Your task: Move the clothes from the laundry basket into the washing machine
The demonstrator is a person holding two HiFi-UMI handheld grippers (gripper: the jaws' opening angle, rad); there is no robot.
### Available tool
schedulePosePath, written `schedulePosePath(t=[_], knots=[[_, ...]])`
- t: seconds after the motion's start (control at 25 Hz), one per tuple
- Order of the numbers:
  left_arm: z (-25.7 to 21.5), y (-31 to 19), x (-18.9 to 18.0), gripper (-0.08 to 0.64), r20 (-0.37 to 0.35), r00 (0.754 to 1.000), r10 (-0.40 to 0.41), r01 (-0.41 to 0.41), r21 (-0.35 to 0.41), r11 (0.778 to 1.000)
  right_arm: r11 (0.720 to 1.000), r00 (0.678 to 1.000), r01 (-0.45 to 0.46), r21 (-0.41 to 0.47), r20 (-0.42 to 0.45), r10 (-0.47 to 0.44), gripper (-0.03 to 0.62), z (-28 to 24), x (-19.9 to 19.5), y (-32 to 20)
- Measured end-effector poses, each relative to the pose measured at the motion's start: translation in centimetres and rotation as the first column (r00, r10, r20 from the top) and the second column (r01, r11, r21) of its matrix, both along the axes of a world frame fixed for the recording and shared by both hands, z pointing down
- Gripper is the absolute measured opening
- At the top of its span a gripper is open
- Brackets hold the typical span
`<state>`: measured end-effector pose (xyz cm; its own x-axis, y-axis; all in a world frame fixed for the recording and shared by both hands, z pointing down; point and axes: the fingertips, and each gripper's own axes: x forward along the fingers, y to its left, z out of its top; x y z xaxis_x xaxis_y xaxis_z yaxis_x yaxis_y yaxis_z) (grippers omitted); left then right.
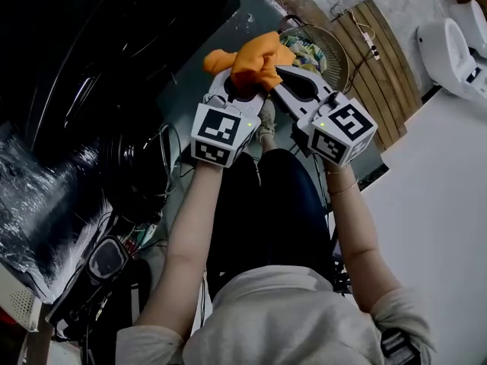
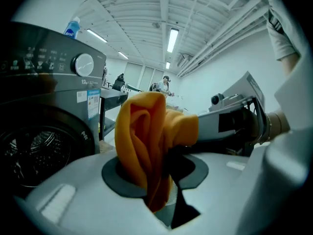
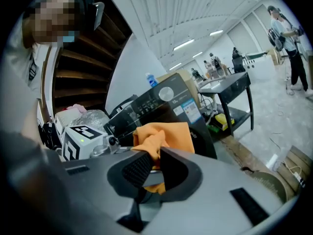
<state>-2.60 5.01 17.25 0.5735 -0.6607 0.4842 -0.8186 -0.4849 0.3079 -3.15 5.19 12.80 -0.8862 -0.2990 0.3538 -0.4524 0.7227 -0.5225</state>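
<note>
Near the laundry basket (image 1: 337, 55), orange garment (image 1: 257, 58), washing machine (image 2: 44, 141) alongside.

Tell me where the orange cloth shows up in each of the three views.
Head view: cloth at top centre, held by the left gripper and right gripper.
Left gripper view: cloth at centre, rising from that gripper's jaws.
Right gripper view: cloth at centre, pinched in that gripper's jaws.
Landmark: the washer, at left in the left gripper view and behind the cloth in the right gripper view.
</note>
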Motion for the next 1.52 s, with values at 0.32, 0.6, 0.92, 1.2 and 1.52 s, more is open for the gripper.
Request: schedulePosePath(t=[0.32,0.6,0.92,1.2,1.52], knots=[[5.6,1.5,0.2,0.138,0.143,0.983,0.111,-0.115,0.025,0.993,0.995,0.994,0.083,-0.057,-0.073,-0.087,0.086,6.4,1.2,1.6],[11.7,0.7,-7.6,0.133,0.239,0.970,-0.044,0.049,-0.018,0.999,0.988,0.976,0.138,-0.063,-0.160,-0.146,0.089,12.1,2.0,1.7],[18.3,0.2,-13.2,0.135,0.228,0.936,-0.267,0.291,-0.075,0.954,0.995,0.996,-0.018,-0.093,-0.089,0.009,0.075,18.3,-2.4,-0.4],[24.1,-1.6,-18.7,0.135,0.104,0.873,-0.477,0.488,-0.169,0.856,0.982,0.998,-0.058,-0.180,-0.025,0.054,0.038,24.4,-9.0,-1.7],[26.8,-5.1,-26.2,0.132,0.037,0.729,-0.683,0.681,-0.132,0.720,0.981,0.995,-0.101,-0.165,-0.010,0.101,0.033,27.7,-11.9,-3.6]])
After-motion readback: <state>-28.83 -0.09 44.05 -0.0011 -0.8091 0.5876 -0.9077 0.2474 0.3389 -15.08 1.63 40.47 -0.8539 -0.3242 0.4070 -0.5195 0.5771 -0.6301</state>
